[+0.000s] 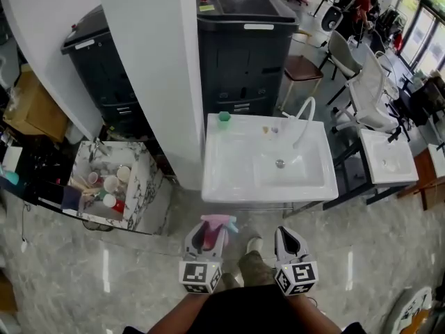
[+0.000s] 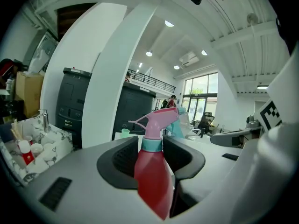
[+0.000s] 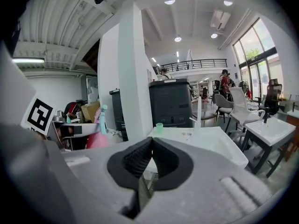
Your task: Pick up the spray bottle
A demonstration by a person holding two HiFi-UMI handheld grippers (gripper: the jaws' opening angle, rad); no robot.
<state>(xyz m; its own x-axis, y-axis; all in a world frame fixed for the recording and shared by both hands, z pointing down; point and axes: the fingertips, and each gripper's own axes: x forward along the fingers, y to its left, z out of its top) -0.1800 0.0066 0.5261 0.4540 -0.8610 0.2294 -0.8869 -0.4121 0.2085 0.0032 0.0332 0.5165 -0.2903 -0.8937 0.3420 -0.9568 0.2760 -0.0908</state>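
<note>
gripping the red spray bottle (image 2: 152, 174) in the left claw (image 1: 210, 232), pads pressed on either side of its body, pink trigger head and teal collar standing clear above them. held off the floor just in front of the white sink (image 1: 229, 169), near the left half of its front edge. carrying nothing in the right claw (image 3: 152, 146), pads closed together, just in front of the sink's right half. small green cup (image 1: 224, 117) at the sink's back left corner.

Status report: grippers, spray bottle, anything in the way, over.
Left gripper shut on red spray bottle, trigger head toward the sink. Right gripper shut, empty. White sink ahead, apart from both grippers.
</note>
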